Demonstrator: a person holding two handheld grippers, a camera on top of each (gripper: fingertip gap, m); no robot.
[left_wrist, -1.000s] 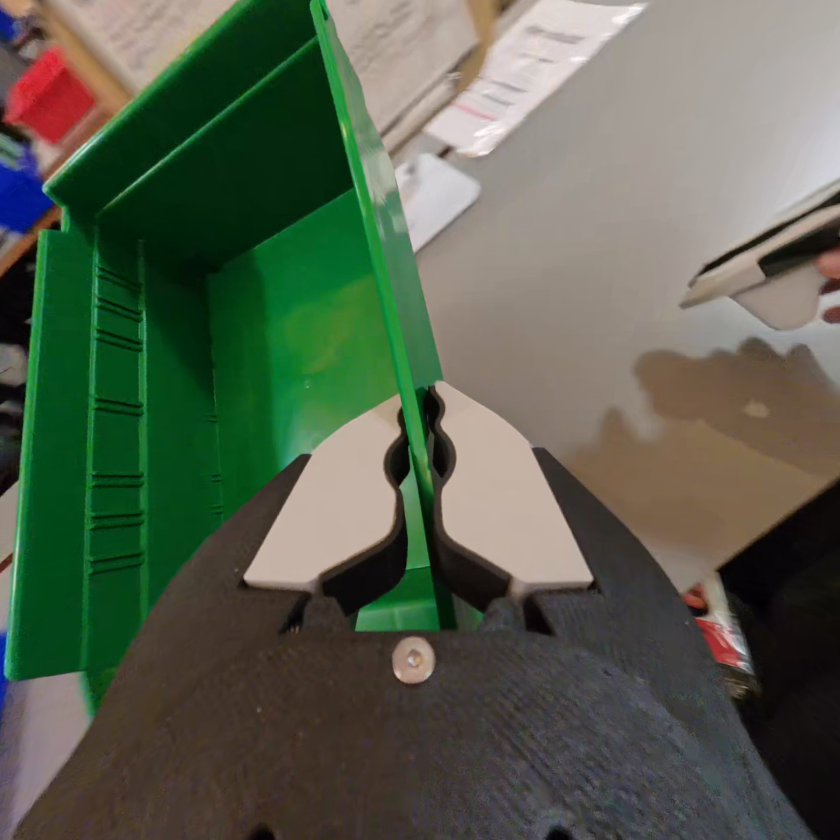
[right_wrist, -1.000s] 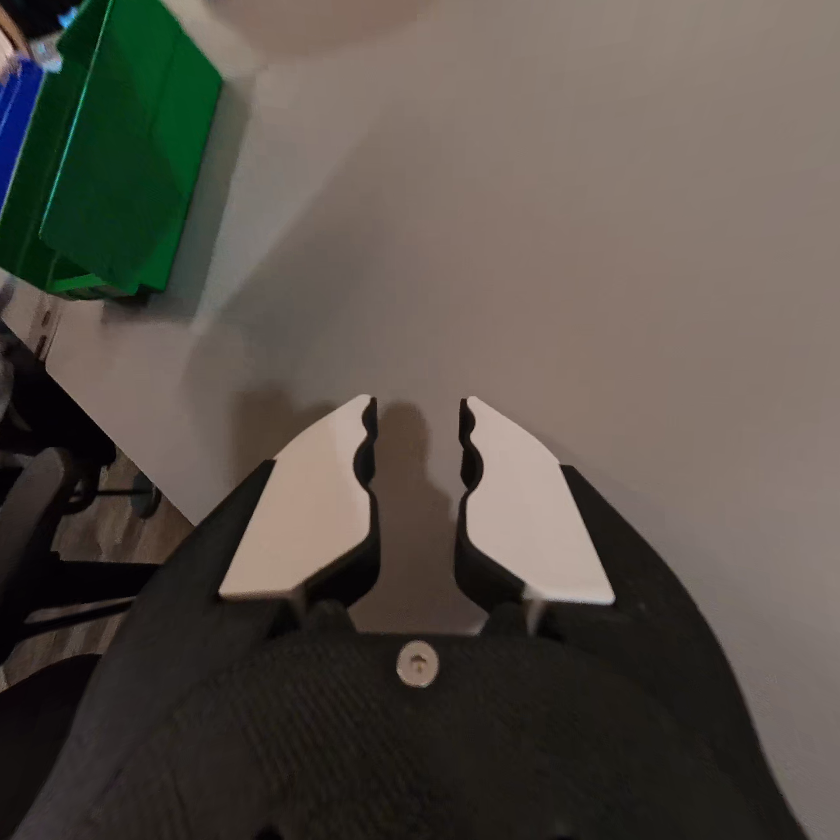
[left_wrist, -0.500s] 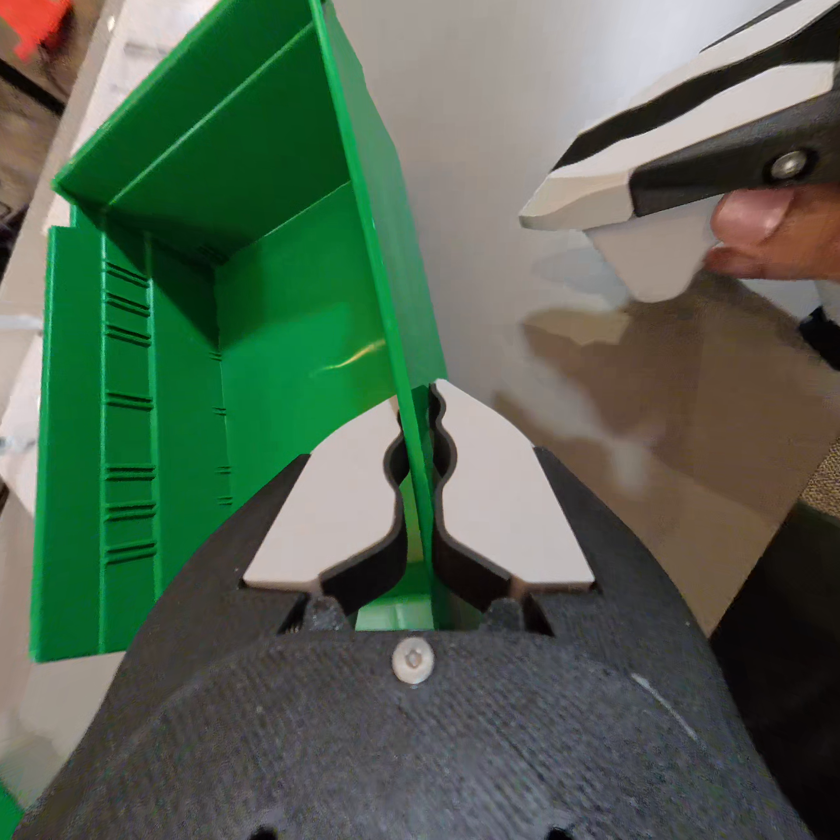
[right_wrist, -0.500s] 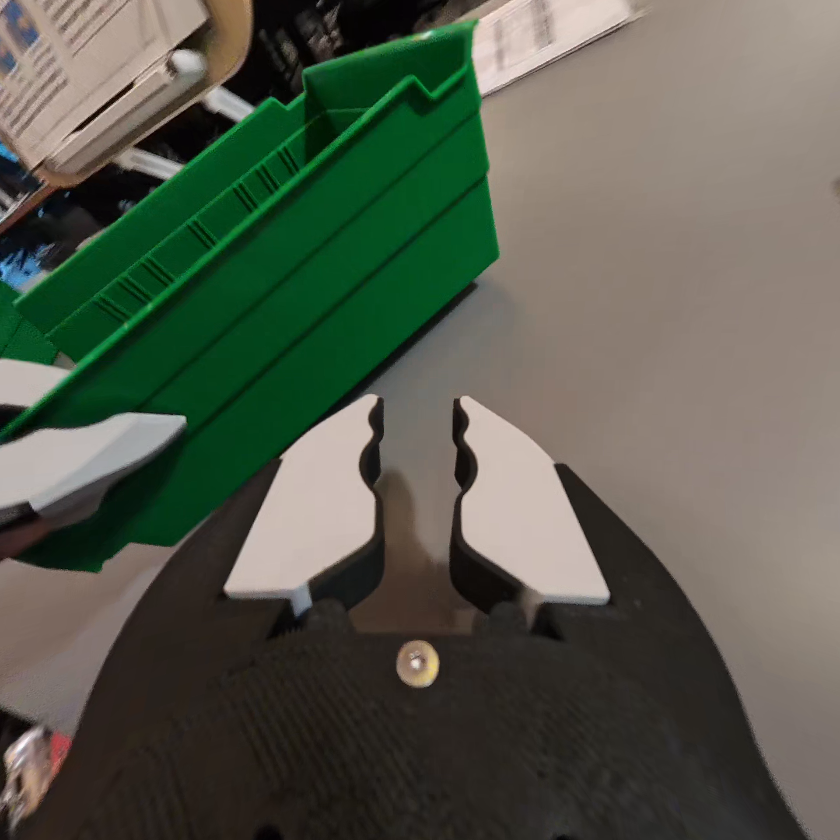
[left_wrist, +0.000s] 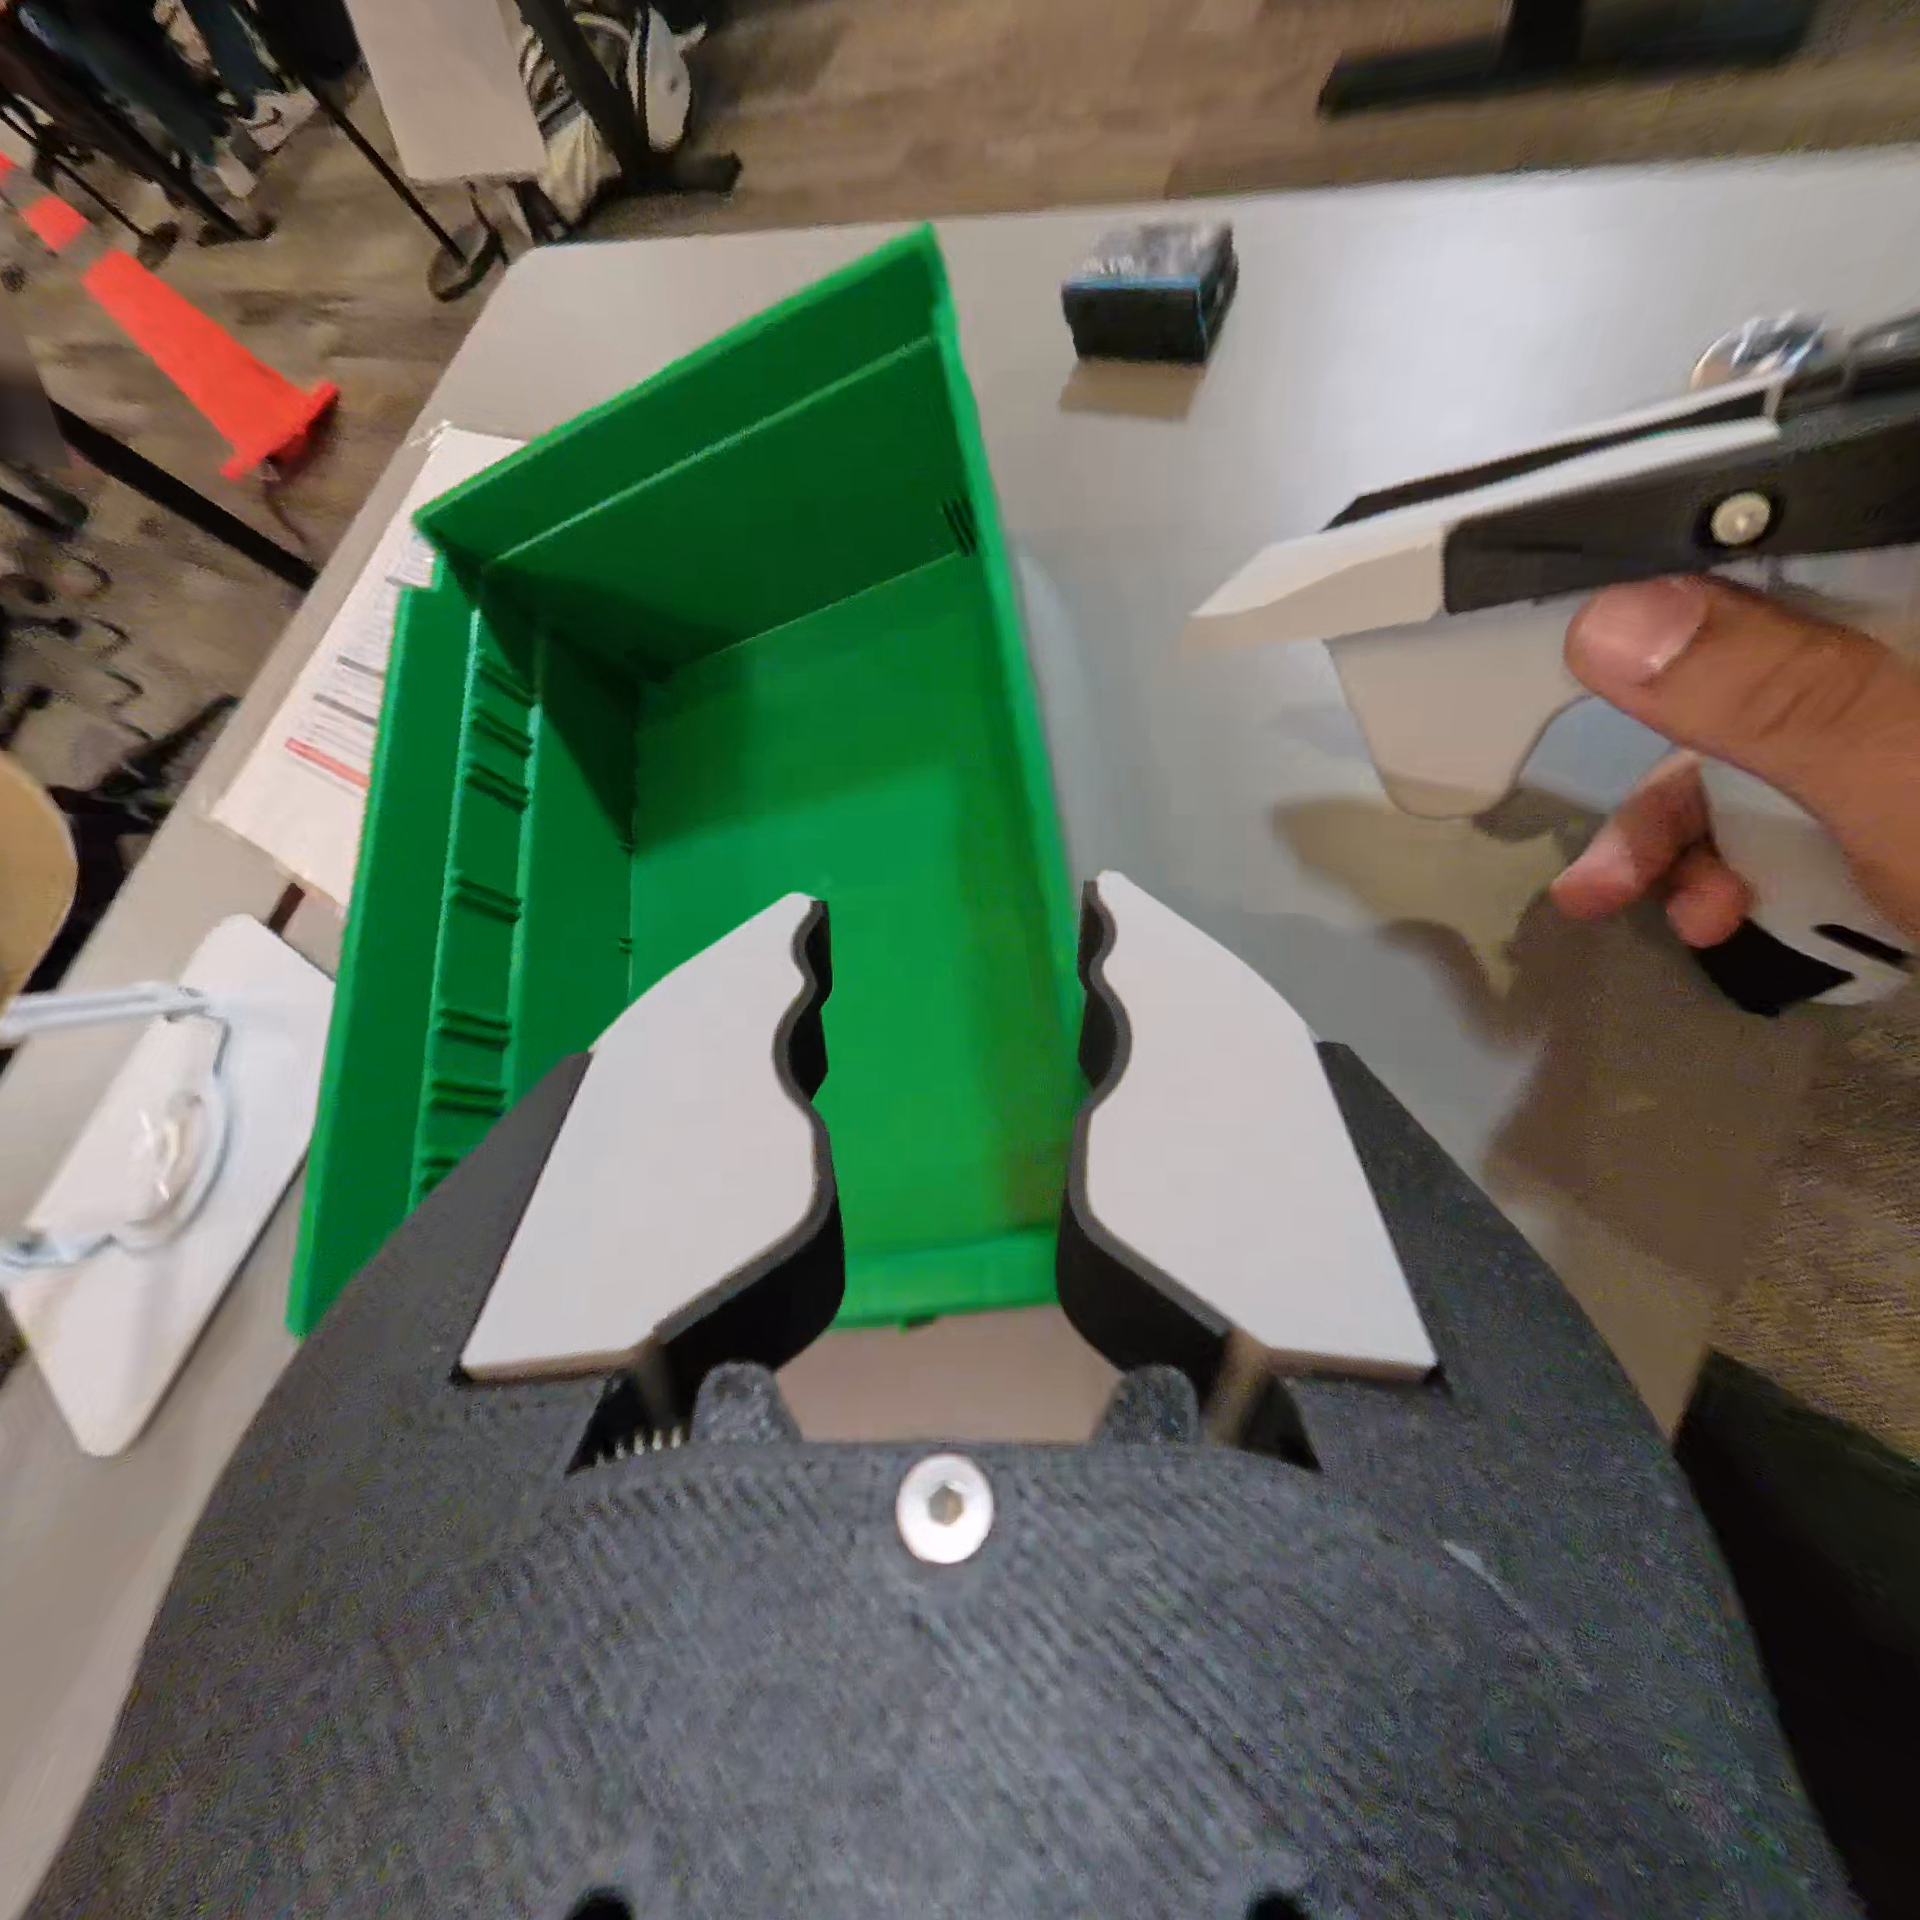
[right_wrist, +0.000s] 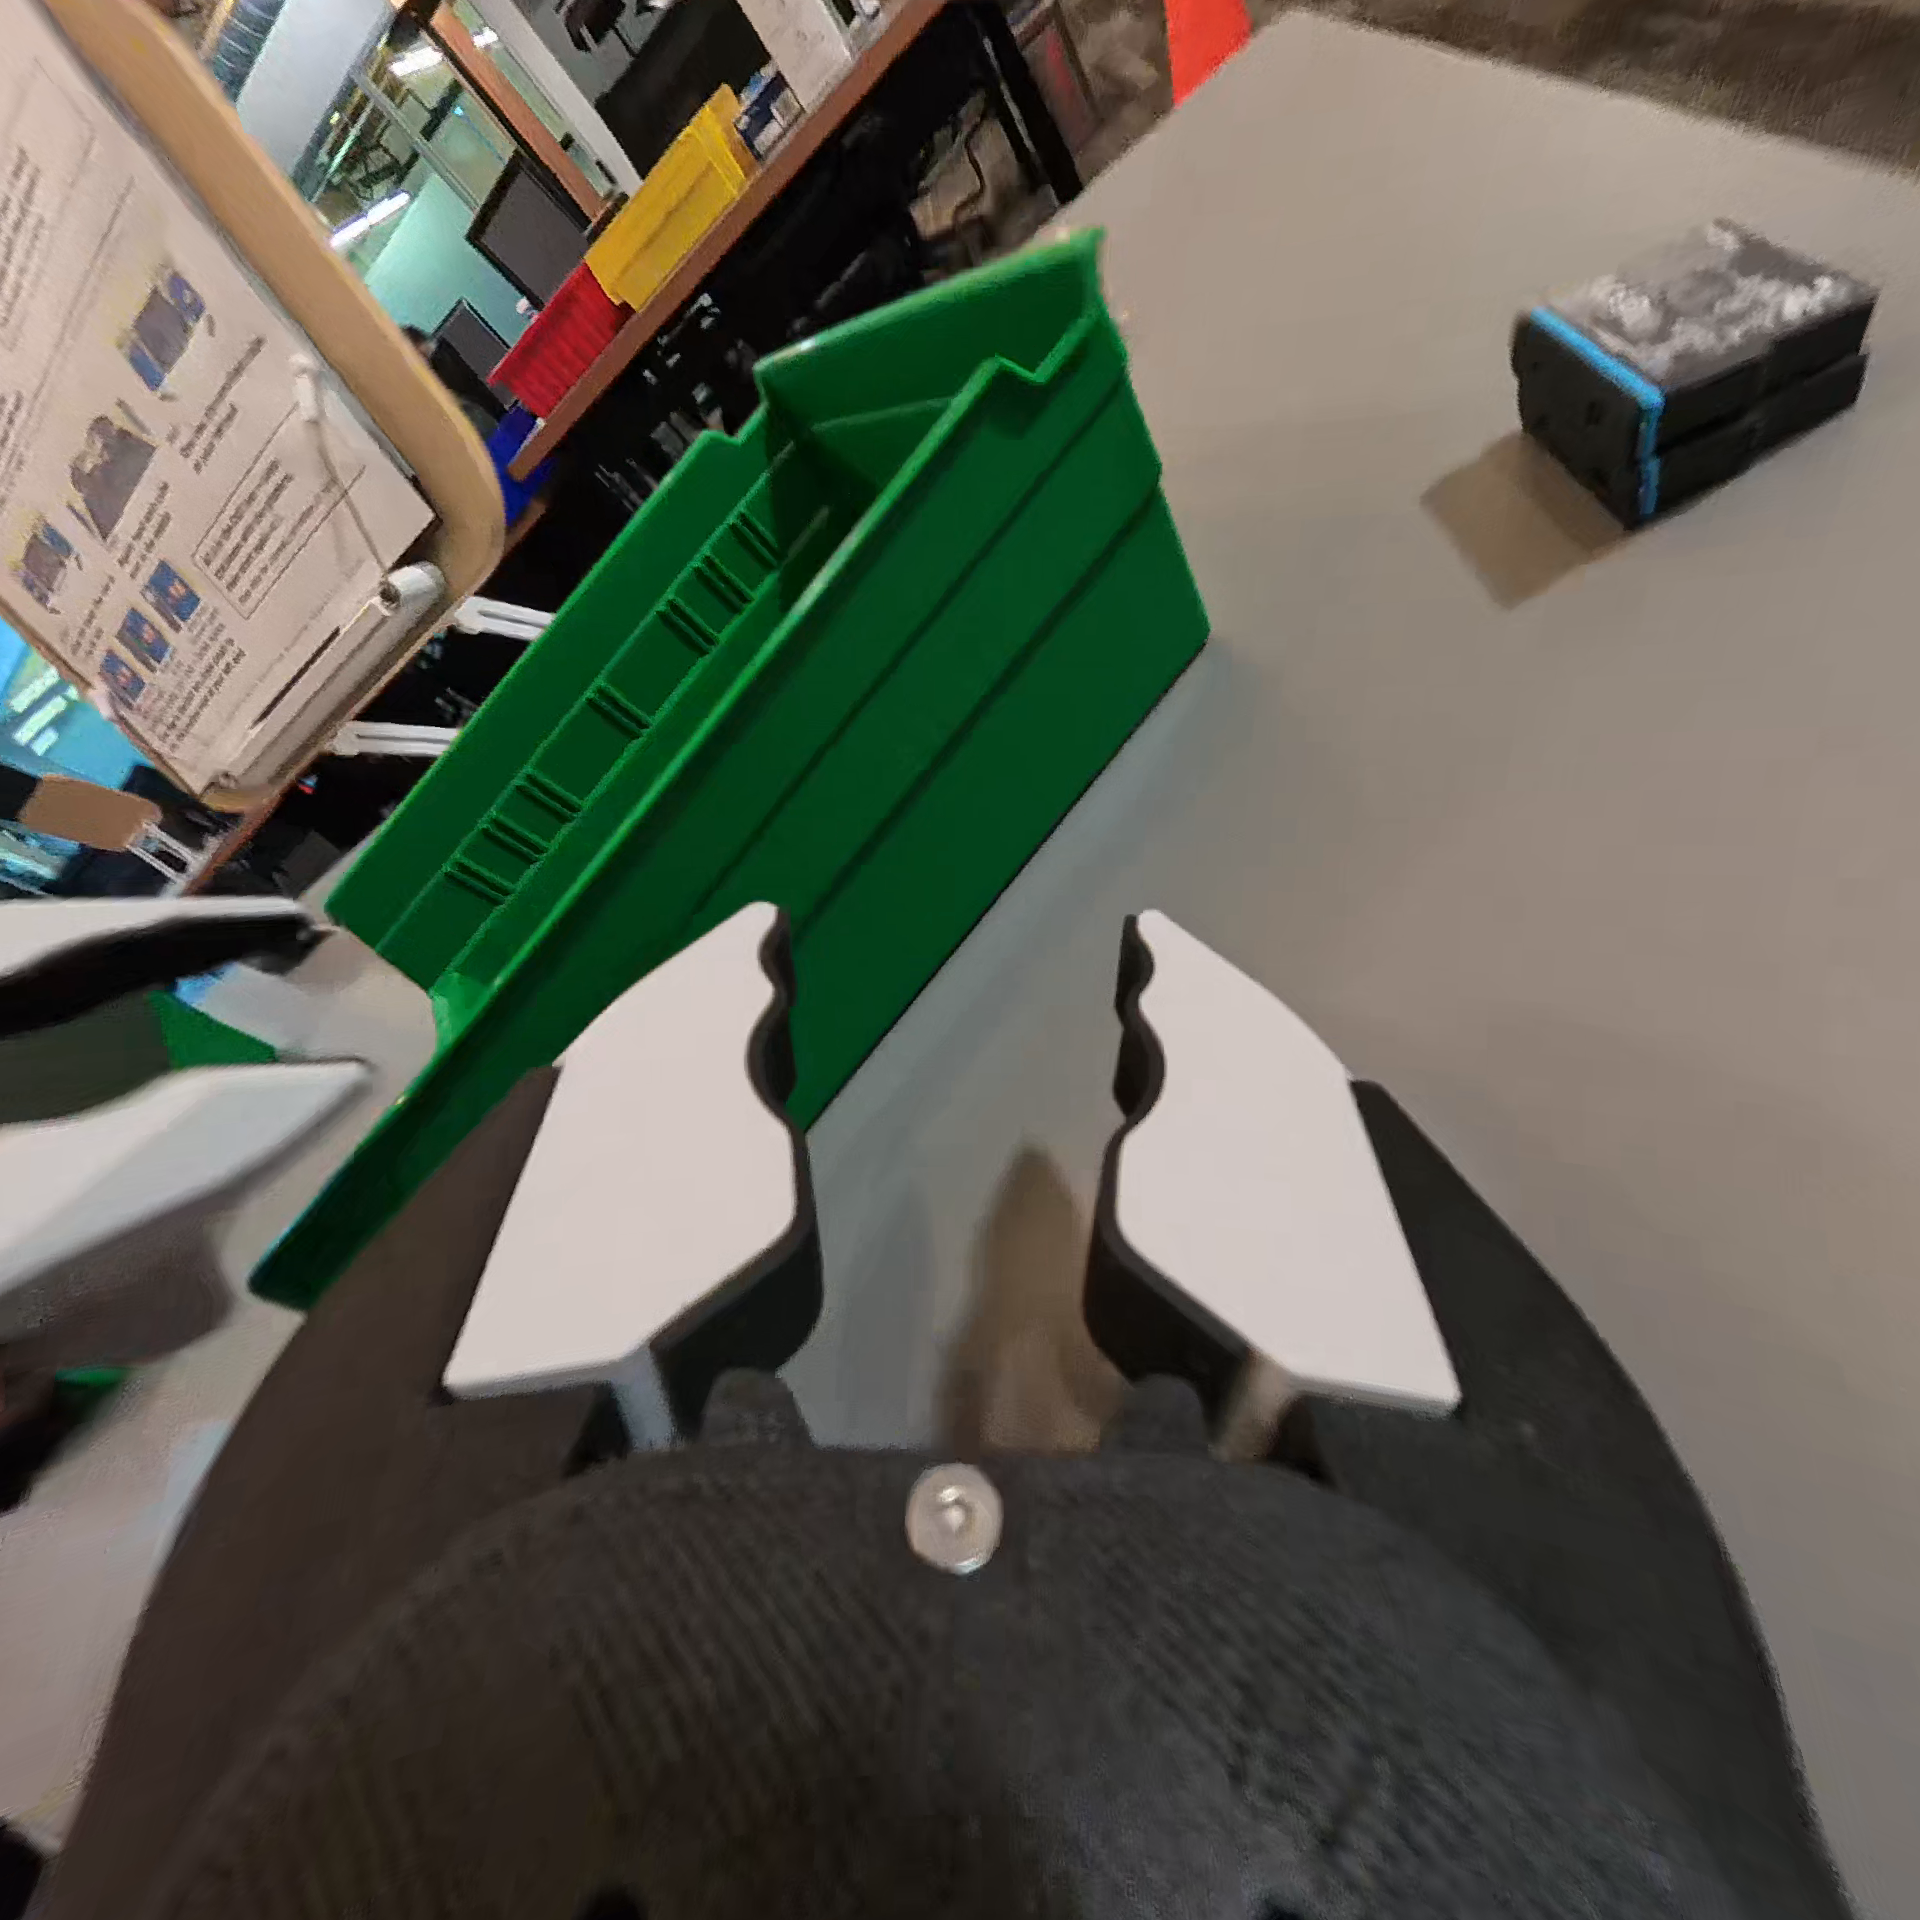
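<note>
Left gripper (left_wrist: 951, 997) released green bin (left_wrist: 727, 748); fingers apart.

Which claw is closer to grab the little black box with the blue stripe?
Probably the right gripper. It is open over the bare grey table, and the small black box with a blue stripe lies ahead on its right. The left gripper, also open, hovers over the green plastic bin.

Black tool (left_wrist: 951, 971), grey fingers (left_wrist: 665, 1153)
</note>
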